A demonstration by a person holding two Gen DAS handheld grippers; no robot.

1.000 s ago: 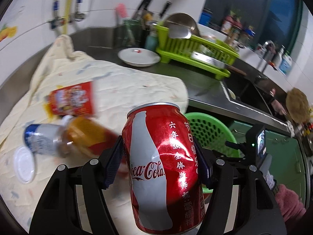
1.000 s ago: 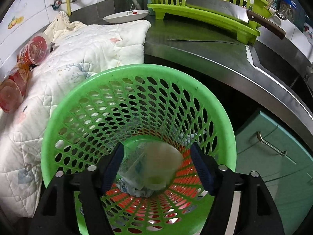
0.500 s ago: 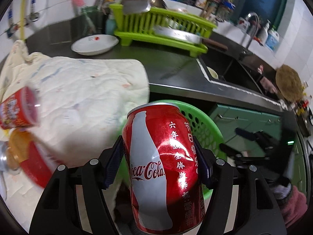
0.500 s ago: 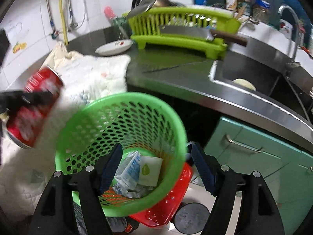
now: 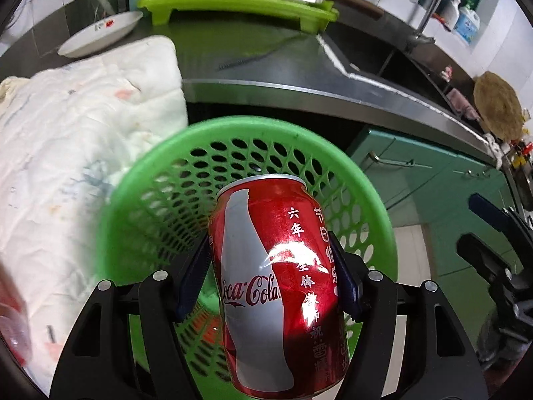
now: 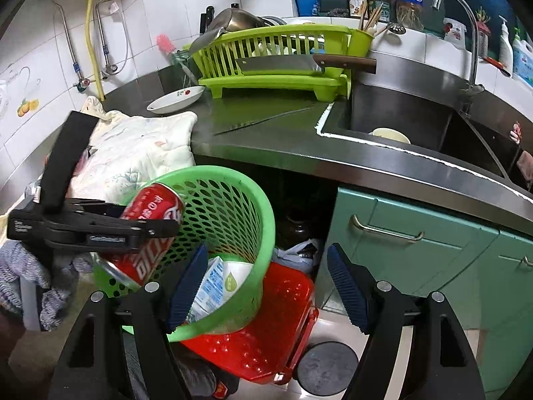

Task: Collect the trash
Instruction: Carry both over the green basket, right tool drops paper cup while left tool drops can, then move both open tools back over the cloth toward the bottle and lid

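Since a second ago your left gripper [image 5: 271,275] has carried the cola can [image 5: 278,286] off the quilted cloth [image 5: 83,153] and over the green basket [image 5: 373,200], while your right gripper [image 6: 265,286] has backed up and away from that basket.

From the left wrist, you see both blue pads clamped on the can's sides, the can upright between them with its top toward the basket's far rim. The basket's mesh wall fills the space behind it; the can hides most of the inside. To the left lies the cloth on the steel counter [image 5: 266,80], with a white plate [image 5: 100,33] and a lime dish rack [image 5: 240,0] beyond. A red blur at the lower left edge is too smeared to name. At the right edge part of your other tool shows, cut off by the frame.

From the right wrist, your right claw stands apart with nothing between its pads. The left tool holds the can tilted over the basket's near-left rim [image 6: 213,173], and its black arm covers the can's middle. Inside the basket lie a white-and-blue carton [image 6: 210,286] and a pale cup-like piece [image 6: 238,276], partly hidden by your left pad. The basket sits on a red crate [image 6: 266,336] on the floor. A cleaver [image 6: 283,65] rests across the rack; the sink [image 6: 416,123] holds a pale bowl [image 6: 391,135]. A dark shape in the open cupboard behind the basket is hard to make out.
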